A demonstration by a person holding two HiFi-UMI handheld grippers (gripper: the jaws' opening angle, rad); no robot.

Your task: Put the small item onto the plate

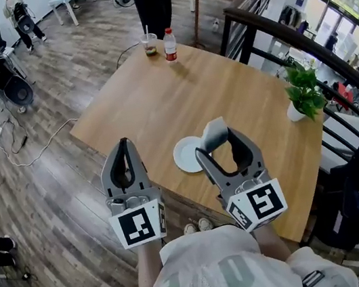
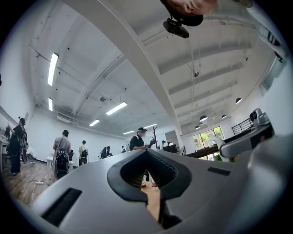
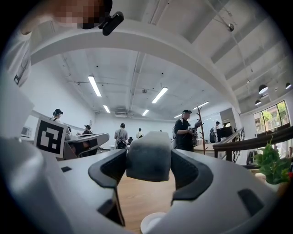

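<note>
A small pale grey block (image 1: 215, 132) sits pinched between the tips of my right gripper (image 1: 218, 138), held above the wooden table (image 1: 158, 102). In the right gripper view the same block (image 3: 149, 156) fills the gap between the jaws of that gripper (image 3: 149, 161). A white round plate (image 1: 186, 154) lies near the table's front edge, just left of and below the held block; its rim (image 3: 153, 223) shows under the jaws. My left gripper (image 1: 124, 150) hangs left of the plate, over the table's corner, shut and empty (image 2: 149, 182).
At the table's far end stand a red-capped bottle (image 1: 170, 45) and a drink cup with a straw (image 1: 150, 44). A potted green plant (image 1: 302, 91) stands at the right edge. A dark stair railing (image 1: 298, 36) runs along the right. People stand and sit at the back.
</note>
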